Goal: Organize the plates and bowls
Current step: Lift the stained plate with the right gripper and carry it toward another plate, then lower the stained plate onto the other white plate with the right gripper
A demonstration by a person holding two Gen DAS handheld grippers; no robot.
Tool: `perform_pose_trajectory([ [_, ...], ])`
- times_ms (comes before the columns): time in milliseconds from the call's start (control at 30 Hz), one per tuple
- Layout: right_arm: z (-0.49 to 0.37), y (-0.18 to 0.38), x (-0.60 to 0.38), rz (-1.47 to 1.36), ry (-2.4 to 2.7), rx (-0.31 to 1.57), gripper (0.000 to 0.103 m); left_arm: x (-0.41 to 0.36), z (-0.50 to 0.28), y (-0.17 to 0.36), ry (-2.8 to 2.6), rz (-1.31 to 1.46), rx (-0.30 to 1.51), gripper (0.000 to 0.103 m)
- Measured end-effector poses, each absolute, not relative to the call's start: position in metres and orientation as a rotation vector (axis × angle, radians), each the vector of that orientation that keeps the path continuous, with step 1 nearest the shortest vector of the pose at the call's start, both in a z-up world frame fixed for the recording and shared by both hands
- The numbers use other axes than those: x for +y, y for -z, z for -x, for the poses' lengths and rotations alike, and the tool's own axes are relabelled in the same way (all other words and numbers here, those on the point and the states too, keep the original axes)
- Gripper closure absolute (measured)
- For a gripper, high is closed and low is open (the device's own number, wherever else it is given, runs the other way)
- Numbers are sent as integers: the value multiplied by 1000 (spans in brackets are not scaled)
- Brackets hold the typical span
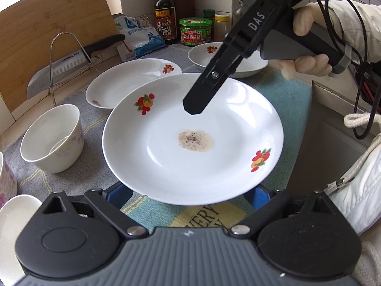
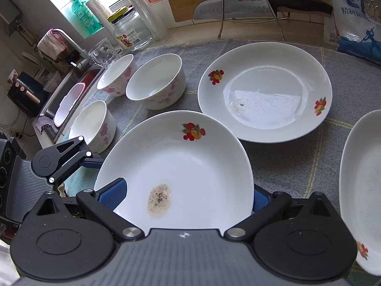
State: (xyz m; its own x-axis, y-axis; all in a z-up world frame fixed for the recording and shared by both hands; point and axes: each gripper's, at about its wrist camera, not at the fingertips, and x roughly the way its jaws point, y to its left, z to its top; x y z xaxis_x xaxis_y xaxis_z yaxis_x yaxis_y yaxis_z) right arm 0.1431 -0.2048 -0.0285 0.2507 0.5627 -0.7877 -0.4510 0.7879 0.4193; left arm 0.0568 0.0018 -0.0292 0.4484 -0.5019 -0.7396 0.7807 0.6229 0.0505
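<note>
Plate (image 1: pixel 190 157) with a brown stain in its well sits above the cloth-covered desk (image 2: pixel 285 166), nearest both cameras. The left tool (image 1: pixel 190 194) has its blue pads spread wide, one on each side of the plate's near rim; whether they touch it I cannot tell. The right tool (image 2: pixel 183 196) also straddles the rim with spread blue pads, and in the left view its black fingers point down over the plate's far half. A second plate (image 2: pixel 264 90) lies just behind, a third plate (image 2: pixel 362 190) to the right. Three bowls (image 2: pixel 156 84) stand together on the cloth to the left. A knife (image 2: pixel 238 7) rests in a wire rack against a wooden board.
</note>
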Motion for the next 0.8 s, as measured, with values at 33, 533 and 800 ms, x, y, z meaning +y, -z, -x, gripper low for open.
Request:
perform_pose_trajectory([
  [33, -143, 27, -208, -116, -687, 1116, 0, -2, -59, 28, 826, -419, 751, 5],
  [533, -147, 5, -283, -129, -589, 1037, 0, -77, -94, 10, 901, -433, 710, 5],
  [800, -153, 3, -328, -151, -550, 1015, 0, -120, -112, 12, 929, -447, 697, 6],
])
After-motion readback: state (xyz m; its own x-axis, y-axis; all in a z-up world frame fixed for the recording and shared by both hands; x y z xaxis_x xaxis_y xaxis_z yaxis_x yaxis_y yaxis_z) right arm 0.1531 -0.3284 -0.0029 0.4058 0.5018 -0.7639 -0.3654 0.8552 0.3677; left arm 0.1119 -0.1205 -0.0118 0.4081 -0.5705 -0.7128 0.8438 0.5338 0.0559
